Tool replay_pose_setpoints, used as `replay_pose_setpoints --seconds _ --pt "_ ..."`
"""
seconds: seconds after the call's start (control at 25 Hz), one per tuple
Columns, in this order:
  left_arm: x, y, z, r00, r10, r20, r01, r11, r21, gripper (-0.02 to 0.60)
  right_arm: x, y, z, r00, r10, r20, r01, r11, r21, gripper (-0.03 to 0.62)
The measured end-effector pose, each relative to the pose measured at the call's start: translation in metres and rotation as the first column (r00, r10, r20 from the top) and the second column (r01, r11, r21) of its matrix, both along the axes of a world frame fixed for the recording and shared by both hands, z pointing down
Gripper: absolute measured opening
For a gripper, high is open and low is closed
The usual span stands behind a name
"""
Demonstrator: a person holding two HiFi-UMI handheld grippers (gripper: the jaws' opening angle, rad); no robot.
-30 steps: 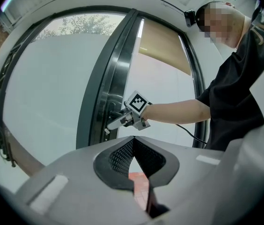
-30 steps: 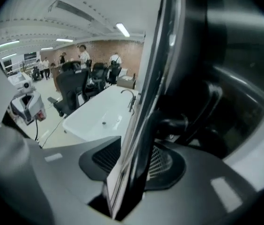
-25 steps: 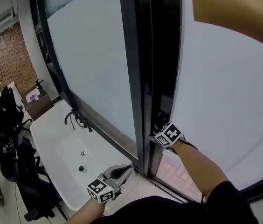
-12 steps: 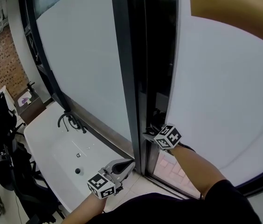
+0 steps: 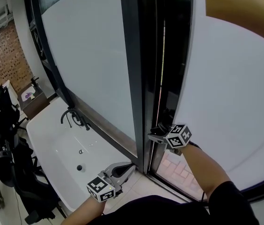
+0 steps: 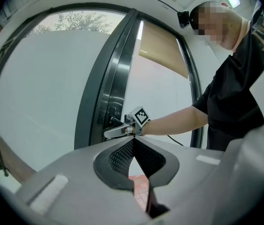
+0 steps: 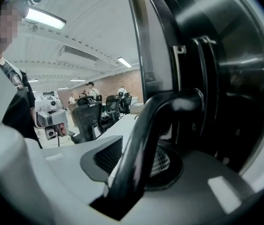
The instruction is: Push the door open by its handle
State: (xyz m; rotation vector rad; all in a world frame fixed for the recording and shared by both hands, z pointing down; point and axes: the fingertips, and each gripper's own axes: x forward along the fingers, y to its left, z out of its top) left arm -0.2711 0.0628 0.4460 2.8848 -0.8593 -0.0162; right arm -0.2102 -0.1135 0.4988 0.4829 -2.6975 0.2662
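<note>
A dark-framed door (image 5: pixel 143 78) with a frosted pane (image 5: pixel 230 107) fills the head view. My right gripper (image 5: pixel 159 133) is at its black lever handle (image 5: pixel 165 120). In the right gripper view the curved handle (image 7: pixel 157 121) runs between the jaws of the right gripper (image 7: pixel 136 161), and both pads touch it while the jaws are opening slightly. My left gripper (image 5: pixel 130 166) hangs low near the frame's foot. In the left gripper view the left gripper (image 6: pixel 133 139) is shut with nothing in it, and faces the right gripper (image 6: pixel 118 131) on the handle (image 6: pixel 111 121).
A fixed frosted panel (image 5: pixel 90 64) stands left of the door. Below it is a white counter (image 5: pixel 47 144) with a black tap (image 5: pixel 73 117). Black office chairs (image 5: pixel 10 153) crowd the far left. Reddish floor tiles (image 5: pixel 175 166) show beyond the door's foot.
A thin bright slit has appeared along the door's edge. My right gripper has shifted a little right with the handle. The left gripper stays low by the frame.
</note>
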Motion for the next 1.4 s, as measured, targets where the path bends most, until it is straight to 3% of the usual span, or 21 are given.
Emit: replay_pose_setpoints --seconds 0.16,0.52,0.84,1.4 --pt "0.012 -0.009 0.003 0.999 -0.032 0.006 0.032 0.999 0.001 0.000 0.007 -0.010 0.002 0.999 0.009 -0.035 -0.008 1.000 0.020 0.129" --pt "0.083 -0.017 -0.013 0.994 -0.111 0.015 0.110 0.993 0.034 0.000 0.041 -0.049 0.001 0.994 0.082 -0.077 -0.079 0.996 0.041 0.138" --pt "0.111 -0.018 -0.017 0.981 -0.191 0.025 0.190 0.981 0.040 0.000 0.073 -0.094 -0.004 0.986 0.133 -0.098 -0.131 0.991 0.031 0.158" --pt "0.169 -0.054 -0.022 0.973 -0.230 0.025 0.228 0.972 0.054 0.000 0.164 -0.194 -0.011 0.952 0.282 -0.118 -0.284 0.959 -0.002 0.170"
